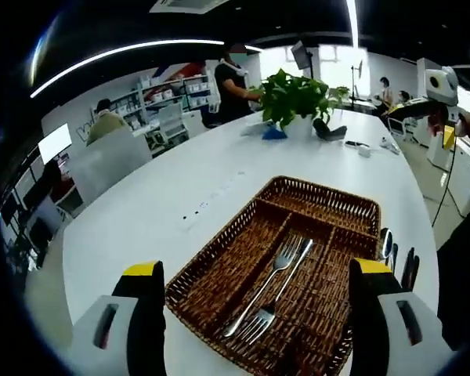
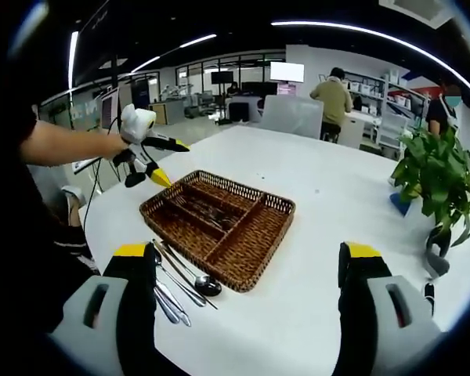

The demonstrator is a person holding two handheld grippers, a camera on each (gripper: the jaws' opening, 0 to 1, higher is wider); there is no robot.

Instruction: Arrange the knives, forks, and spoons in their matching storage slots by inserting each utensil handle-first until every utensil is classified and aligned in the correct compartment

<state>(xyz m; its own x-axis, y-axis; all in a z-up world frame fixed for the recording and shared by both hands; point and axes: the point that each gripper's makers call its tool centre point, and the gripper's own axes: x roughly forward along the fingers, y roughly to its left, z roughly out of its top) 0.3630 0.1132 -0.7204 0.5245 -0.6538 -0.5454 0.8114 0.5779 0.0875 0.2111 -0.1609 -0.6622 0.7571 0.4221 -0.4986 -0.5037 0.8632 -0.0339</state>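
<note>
Both tools point(image 1: 254, 325) point(image 2: 247, 290) gape, holding nothing; two forks point(image 1: 270, 290) lie lengthwise in the basket point(image 1: 329, 205), tines opposed.

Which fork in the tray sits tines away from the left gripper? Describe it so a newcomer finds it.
On the white table sits a brown wicker tray with dividers. In its long middle compartment two forks lie crossed. The upper fork points its tines toward the potted plant, while the other fork has its tines at the tray's near end.
</note>
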